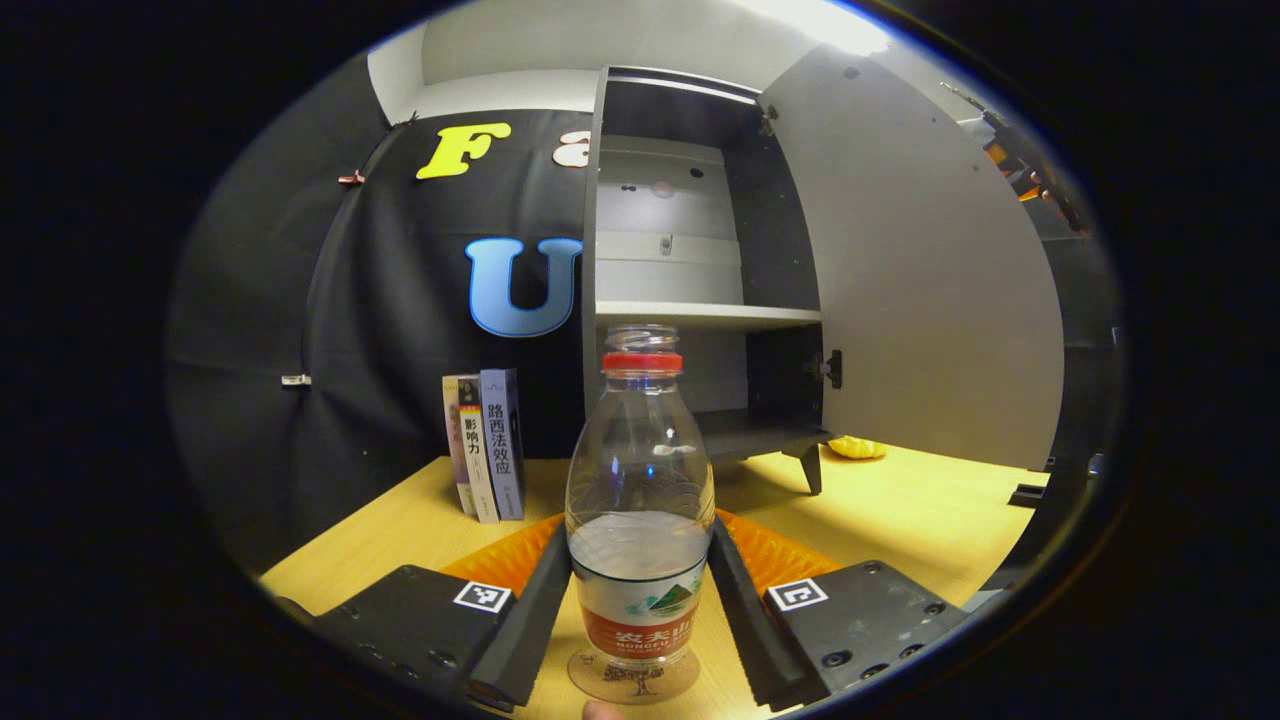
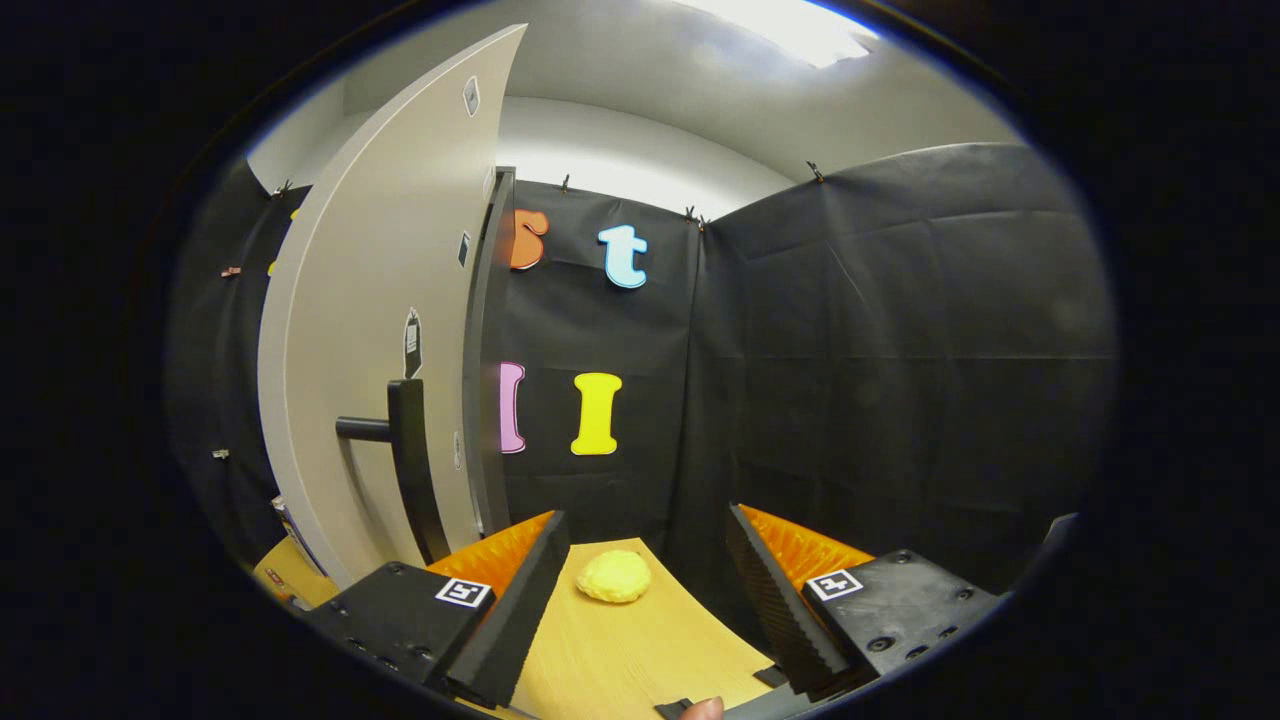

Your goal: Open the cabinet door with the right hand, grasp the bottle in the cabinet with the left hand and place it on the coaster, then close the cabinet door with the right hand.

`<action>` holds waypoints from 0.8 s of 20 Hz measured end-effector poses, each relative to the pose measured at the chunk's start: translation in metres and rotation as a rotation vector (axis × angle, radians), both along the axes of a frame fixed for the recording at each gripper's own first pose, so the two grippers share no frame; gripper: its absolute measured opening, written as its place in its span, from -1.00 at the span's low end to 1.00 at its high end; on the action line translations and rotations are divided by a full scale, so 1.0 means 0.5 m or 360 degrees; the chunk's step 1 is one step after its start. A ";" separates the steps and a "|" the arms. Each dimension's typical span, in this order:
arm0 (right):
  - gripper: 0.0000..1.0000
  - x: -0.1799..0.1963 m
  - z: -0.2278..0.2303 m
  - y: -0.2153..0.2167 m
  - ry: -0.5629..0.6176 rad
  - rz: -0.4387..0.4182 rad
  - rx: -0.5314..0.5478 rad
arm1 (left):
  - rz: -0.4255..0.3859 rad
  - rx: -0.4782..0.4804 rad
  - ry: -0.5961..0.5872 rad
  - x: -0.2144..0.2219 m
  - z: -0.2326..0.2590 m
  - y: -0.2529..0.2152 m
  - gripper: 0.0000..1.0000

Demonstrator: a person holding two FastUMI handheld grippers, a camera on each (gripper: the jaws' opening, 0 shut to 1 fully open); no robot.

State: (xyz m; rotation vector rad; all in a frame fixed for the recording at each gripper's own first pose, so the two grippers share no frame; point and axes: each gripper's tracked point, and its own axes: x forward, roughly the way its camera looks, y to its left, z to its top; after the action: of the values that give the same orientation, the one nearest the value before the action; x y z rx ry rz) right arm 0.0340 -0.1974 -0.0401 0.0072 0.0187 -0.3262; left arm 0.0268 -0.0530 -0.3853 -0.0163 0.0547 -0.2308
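Because the cabinet [image 1: 690,270] had to give up its bottle, its door [image 1: 920,270] stood swung wide to the right, leaving the shelves bare and the way out clear. My right gripper [image 2: 645,600] hung just beside that door's handle [image 2: 405,450], jaws spread and empty, placed, I judged, to push the door shut later. My left gripper [image 1: 640,600] had both fingers pressed against the bottle [image 1: 640,500], low on its body near the label, keeping it upright over the table [image 1: 930,510], well out of the cabinet. I could not make out the coaster. A small yellow lump [image 2: 613,577] lay near the cabinet's foot.
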 end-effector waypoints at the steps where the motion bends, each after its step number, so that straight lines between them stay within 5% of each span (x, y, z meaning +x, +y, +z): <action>1: 0.97 0.001 -0.002 0.003 0.0009 0.0004 -0.0007 | 0.0006 0.0005 0.0011 0.001 -0.013 0.002 0.58; 16: 0.98 0.002 -0.015 0.007 0.0046 -0.0007 -0.0002 | 0.0033 -0.0023 0.0089 -0.012 -0.048 0.010 0.70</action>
State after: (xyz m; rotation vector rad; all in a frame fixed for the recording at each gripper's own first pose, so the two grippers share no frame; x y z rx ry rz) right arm 0.0352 -0.1941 -0.0474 0.0014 0.0472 -0.3309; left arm 0.0207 -0.0480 -0.4092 -0.0379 0.1086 -0.2098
